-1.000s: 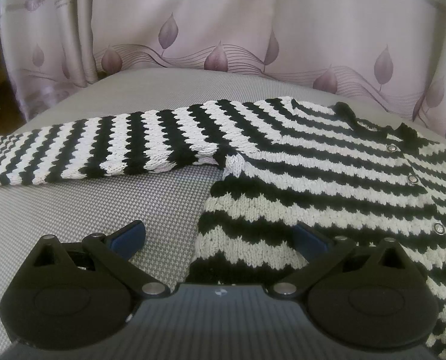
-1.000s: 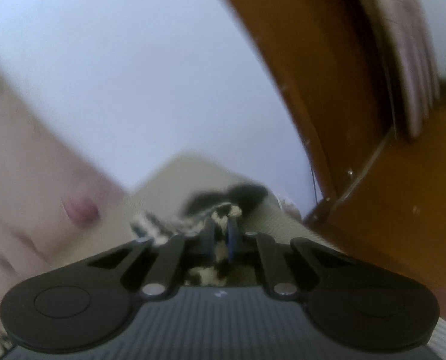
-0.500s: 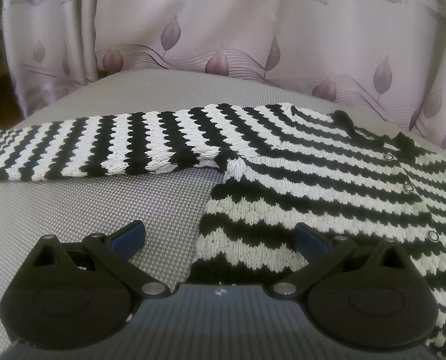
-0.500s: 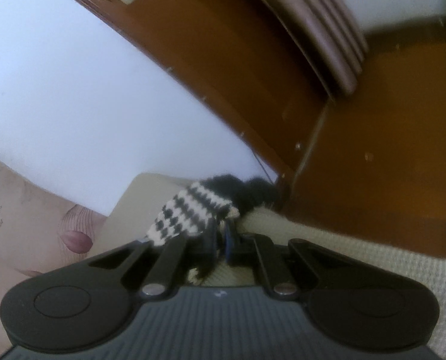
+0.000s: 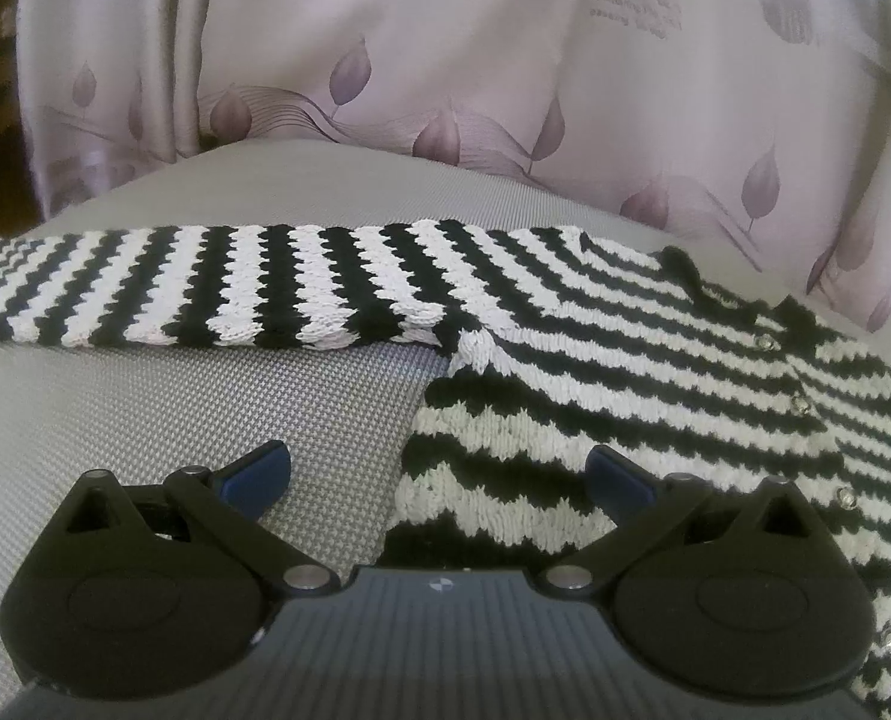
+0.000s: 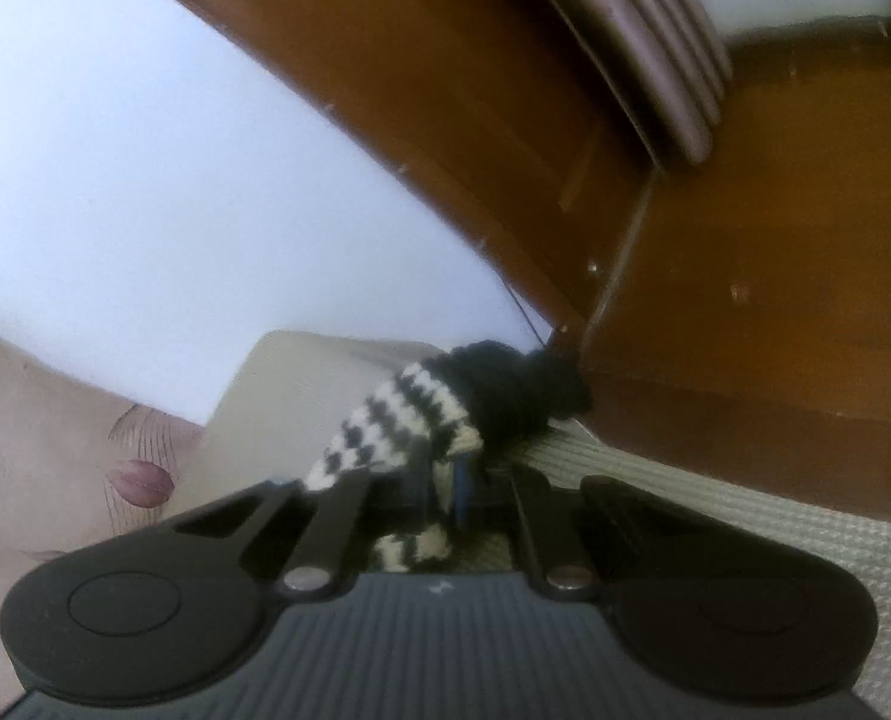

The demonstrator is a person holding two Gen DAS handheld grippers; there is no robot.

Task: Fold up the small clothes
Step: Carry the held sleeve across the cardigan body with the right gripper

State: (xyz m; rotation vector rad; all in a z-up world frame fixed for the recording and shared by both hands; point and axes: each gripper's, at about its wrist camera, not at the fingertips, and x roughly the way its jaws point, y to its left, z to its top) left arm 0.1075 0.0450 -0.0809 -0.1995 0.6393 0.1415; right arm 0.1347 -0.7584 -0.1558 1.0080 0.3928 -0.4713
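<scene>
A black-and-white striped knit cardigan [image 5: 625, 360] lies flat on a grey woven surface [image 5: 175, 420], one sleeve [image 5: 205, 288] stretched out to the left, small metal snaps down its front. My left gripper [image 5: 439, 474] hovers open over the cardigan's lower left edge, touching nothing. In the right wrist view my right gripper [image 6: 445, 480] is shut on the cardigan's other sleeve [image 6: 409, 420], which bunches up over the fingers with its black cuff [image 6: 517, 384] at the far end.
A pale mauve curtain with leaf prints [image 5: 445, 60] hangs behind the surface. In the right wrist view a brown wooden door and frame [image 6: 745, 240], a white wall [image 6: 145, 180] and the surface's edge [image 6: 745, 516] show.
The right gripper has rolled and shifted with the sleeve in it; the sleeve now stands clearer above its fingers. The left view has tilted slightly, gripper still open.
</scene>
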